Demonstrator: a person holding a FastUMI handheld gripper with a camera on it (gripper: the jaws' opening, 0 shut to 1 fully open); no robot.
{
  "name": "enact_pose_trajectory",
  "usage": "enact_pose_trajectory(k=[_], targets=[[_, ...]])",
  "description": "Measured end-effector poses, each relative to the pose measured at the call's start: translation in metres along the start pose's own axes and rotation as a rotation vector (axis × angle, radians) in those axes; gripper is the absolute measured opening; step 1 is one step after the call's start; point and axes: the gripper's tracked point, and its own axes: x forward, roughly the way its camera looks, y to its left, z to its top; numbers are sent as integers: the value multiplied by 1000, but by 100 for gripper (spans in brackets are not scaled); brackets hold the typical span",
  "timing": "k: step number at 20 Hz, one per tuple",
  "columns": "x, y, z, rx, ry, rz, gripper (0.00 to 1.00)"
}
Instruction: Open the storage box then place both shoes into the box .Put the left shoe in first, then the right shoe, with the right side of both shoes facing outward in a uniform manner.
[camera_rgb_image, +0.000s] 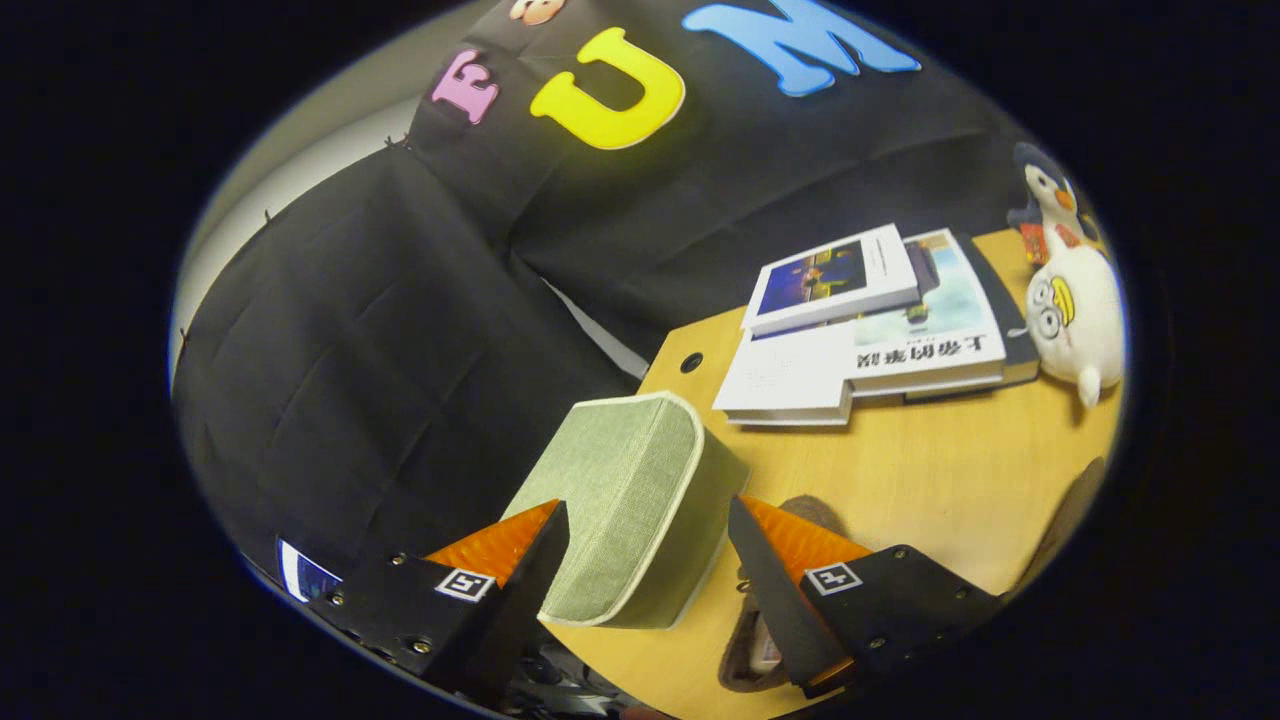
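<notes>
The gripper (648, 520) has its two fingers spread wide apart, with the green fabric storage box (625, 510) sitting in the gap between them. The left finger (500, 560) lies close against the box's broad woven face, and the right finger (790, 560) stands a little off the box's narrower side; whether either one actually presses on the fabric cannot be told. The box has a pale piped edge running round its rounded corner, and it rests near the edge of the wooden counter (930, 480), tilted in this view.

Just behind the right finger, low on the counter, a brown shoe (765, 640) shows in part, mostly hidden by the finger.

Beyond the box, further along the counter, lies a stack of books (870, 330): a smaller one with a dark picture cover on top, larger white ones below, and a dark one at the bottom. Just beside the stack, at the far end of the counter, sits a white plush toy (1075, 310) with a yellow beak, and behind it a plush penguin (1045, 200). A small round dark hole (691, 362) marks the counter near the corner, between the box and the books.

Black cloth (400, 330) hangs as the booth's wall behind the counter.
</notes>
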Motion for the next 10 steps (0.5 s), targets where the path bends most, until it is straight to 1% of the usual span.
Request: enact_pose_trajectory(k=[2, 3, 6, 10], targets=[[16, 2, -10, 83, 35, 74, 97], [23, 0, -15, 113, 50, 91, 97], [43, -7, -30, 159, 88, 114, 97], [66, -12, -39, 268, 115, 144, 97]])
